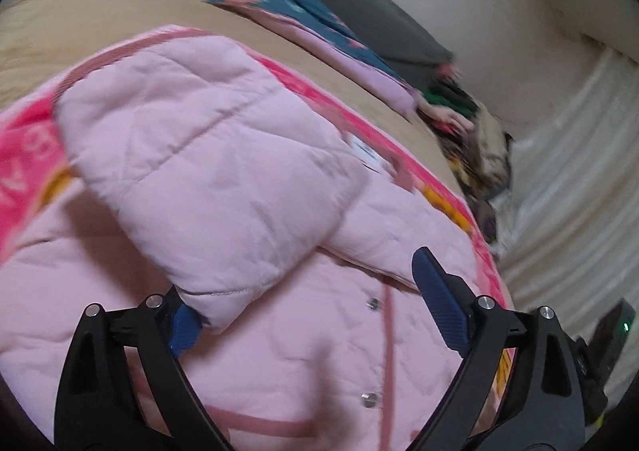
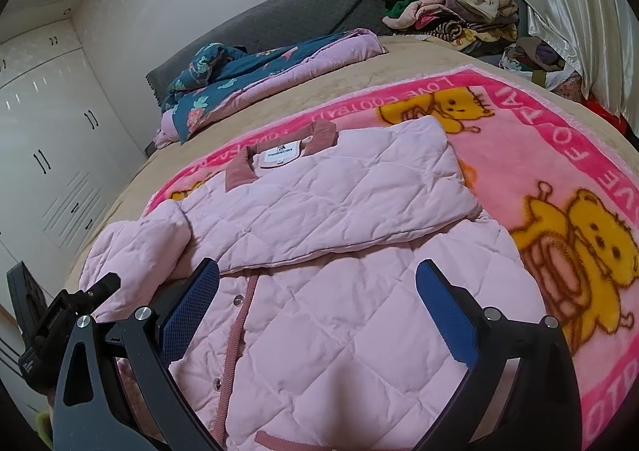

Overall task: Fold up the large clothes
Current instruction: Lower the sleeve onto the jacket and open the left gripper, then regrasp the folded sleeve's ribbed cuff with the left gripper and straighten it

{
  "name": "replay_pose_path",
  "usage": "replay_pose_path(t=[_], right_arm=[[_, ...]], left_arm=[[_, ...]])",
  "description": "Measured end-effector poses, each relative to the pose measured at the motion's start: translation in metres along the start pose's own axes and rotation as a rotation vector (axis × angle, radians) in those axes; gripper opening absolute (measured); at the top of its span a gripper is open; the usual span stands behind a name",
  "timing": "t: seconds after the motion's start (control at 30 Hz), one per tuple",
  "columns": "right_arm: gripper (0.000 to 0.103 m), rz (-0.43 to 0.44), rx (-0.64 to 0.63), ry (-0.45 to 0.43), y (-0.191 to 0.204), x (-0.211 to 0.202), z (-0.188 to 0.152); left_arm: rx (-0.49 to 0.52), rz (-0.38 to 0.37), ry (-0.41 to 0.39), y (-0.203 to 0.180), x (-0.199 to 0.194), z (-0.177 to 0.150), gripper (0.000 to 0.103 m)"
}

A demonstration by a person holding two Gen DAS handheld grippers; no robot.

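A pale pink quilted jacket (image 2: 339,235) with a darker pink collar (image 2: 239,173) lies front up on a pink cartoon blanket (image 2: 559,179) on the bed. Its right sleeve (image 2: 359,187) is folded across the chest. In the left wrist view the left sleeve (image 1: 207,155) lies over the jacket body (image 1: 303,339), its cuff against my left gripper's left blue pad (image 1: 185,325). My left gripper (image 1: 311,315) is open, low over the jacket. My right gripper (image 2: 319,315) is open and empty above the jacket's lower front.
A folded teal and pink quilt (image 2: 255,79) and a grey headboard cushion (image 2: 287,19) lie at the bed's far side. A pile of clothes (image 2: 451,11) sits at the far right corner by a curtain (image 2: 567,11). White wardrobes (image 2: 48,155) stand left.
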State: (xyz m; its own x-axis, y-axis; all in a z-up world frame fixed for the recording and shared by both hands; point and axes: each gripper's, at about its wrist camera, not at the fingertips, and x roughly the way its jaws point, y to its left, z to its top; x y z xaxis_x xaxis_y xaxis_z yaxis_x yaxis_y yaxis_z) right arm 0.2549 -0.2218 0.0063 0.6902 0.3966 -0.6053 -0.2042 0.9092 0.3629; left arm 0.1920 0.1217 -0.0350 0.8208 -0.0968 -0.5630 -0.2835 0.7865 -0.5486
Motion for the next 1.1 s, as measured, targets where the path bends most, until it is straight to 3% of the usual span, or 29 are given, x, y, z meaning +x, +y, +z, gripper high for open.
replay_pose_path(t=[0.27, 0.4, 0.47, 0.5, 0.57, 0.6, 0.67, 0.7, 0.93, 1.1], right_arm=[[0.098, 0.006, -0.012, -0.004, 0.007, -0.003, 0.000], [0.098, 0.003, -0.020, -0.002, 0.010, -0.002, -0.001], [0.098, 0.003, -0.023, -0.002, 0.011, -0.001, -0.001], [0.098, 0.003, -0.028, -0.002, 0.013, -0.001, -0.001], [0.098, 0.002, -0.037, -0.001, 0.015, 0.000, -0.001], [0.098, 0.002, -0.041, 0.000, 0.017, 0.000, -0.002], [0.098, 0.004, -0.044, 0.000, 0.018, 0.000, -0.002], [0.098, 0.006, -0.045, 0.000, 0.018, 0.000, -0.002], [0.098, 0.010, -0.047, -0.009, 0.020, -0.003, -0.002], [0.098, 0.011, -0.035, -0.020, 0.015, -0.008, -0.002]], left_arm=[[-0.096, 0.212, -0.108, 0.039, -0.019, 0.021, 0.094], [-0.141, 0.250, -0.152, 0.063, -0.029, 0.034, 0.093], [-0.174, 0.205, -0.147, 0.073, -0.027, 0.040, 0.093], [-0.186, 0.188, -0.136, 0.079, -0.027, 0.043, 0.086], [-0.183, 0.179, -0.139, 0.082, -0.030, 0.047, 0.056], [-0.176, 0.170, -0.144, 0.081, -0.033, 0.050, 0.034], [-0.155, 0.121, -0.146, 0.073, -0.036, 0.053, 0.025], [-0.122, 0.114, -0.158, 0.065, -0.039, 0.055, 0.010], [0.054, -0.047, -0.180, 0.001, -0.052, 0.056, 0.007], [0.180, -0.111, -0.168, -0.045, -0.047, 0.050, 0.007]])
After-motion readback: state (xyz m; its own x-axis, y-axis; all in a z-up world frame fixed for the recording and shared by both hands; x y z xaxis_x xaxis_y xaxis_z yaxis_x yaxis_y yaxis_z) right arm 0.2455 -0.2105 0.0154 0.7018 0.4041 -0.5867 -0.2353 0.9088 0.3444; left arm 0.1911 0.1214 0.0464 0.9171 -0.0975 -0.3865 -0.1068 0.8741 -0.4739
